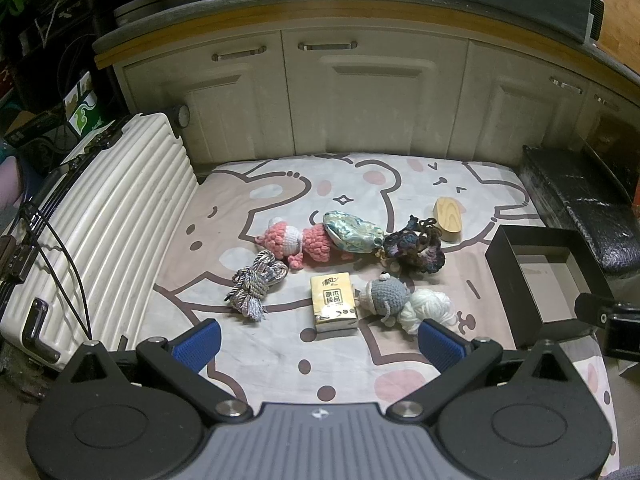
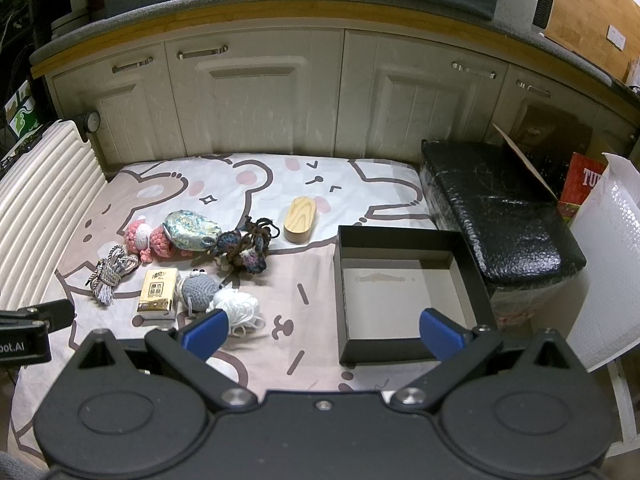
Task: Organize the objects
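My left gripper hangs spread wide with nothing between its blue pads, above the near part of the cartoon-bear sheet; my right gripper is likewise released and empty, its right pad over the near wall of the open black box. The box sits at the sheet's right side, nothing in it that I can see, touching the black foam-wrapped block along the right edge. The white ribbed suitcase lines the left edge and the cream cabinet doors close off the far edge, so the open room is the far half of the sheet and the near strip below my pads. The things lie clustered left of centre: a grey-and-white cord bundle nearest the suitcase, a pink crochet doll with a patterned fabric pouch overlapping it, a dark multicoloured yarn piece touching the pouch's right end, and a wooden oval case alone toward the far right. Nearer me, a yellow tissue pack printed with Chinese characters lies just beside a grey crochet toy, which touches a white yarn ball. Off the right edge a red carton shows the letters "TU", and the other gripper's body at the left of my right view reads "oot.AI"
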Action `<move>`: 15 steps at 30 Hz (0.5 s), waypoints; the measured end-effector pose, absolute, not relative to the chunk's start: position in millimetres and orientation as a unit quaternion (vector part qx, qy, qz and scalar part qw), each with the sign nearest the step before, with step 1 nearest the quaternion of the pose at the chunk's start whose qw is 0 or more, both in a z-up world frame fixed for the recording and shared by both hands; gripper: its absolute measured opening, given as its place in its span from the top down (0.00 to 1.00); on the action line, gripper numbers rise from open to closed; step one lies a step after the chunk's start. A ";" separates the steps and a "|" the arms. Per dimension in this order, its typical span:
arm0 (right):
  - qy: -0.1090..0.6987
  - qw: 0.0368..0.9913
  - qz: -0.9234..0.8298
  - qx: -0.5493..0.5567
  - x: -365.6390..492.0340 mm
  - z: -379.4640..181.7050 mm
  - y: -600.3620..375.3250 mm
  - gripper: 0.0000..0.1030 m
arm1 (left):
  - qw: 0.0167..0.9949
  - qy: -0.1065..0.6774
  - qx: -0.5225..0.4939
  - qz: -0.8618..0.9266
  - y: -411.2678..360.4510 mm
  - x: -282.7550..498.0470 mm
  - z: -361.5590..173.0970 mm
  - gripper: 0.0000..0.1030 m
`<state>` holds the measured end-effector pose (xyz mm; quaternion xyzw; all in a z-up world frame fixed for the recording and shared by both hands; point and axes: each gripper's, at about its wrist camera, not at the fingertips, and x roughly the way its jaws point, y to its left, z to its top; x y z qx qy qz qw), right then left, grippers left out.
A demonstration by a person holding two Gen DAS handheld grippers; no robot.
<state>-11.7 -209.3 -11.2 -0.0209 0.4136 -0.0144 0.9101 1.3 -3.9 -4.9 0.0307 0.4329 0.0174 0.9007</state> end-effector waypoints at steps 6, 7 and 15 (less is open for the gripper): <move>0.414 0.910 -0.014 -0.021 -12.3 -12.6 -209.0 0.00 | 0.901 0.433 0.030 0.018 -3.9 1.2 -4.8 0.00; 0.414 0.910 -0.014 -0.021 -12.3 -12.7 -208.9 0.00 | 0.901 0.433 0.030 0.018 -4.1 1.3 -5.1 0.00; 0.417 0.909 -0.013 -0.019 -12.1 -12.2 -210.7 0.00 | 0.901 0.433 0.030 0.018 -4.7 1.3 -5.9 0.00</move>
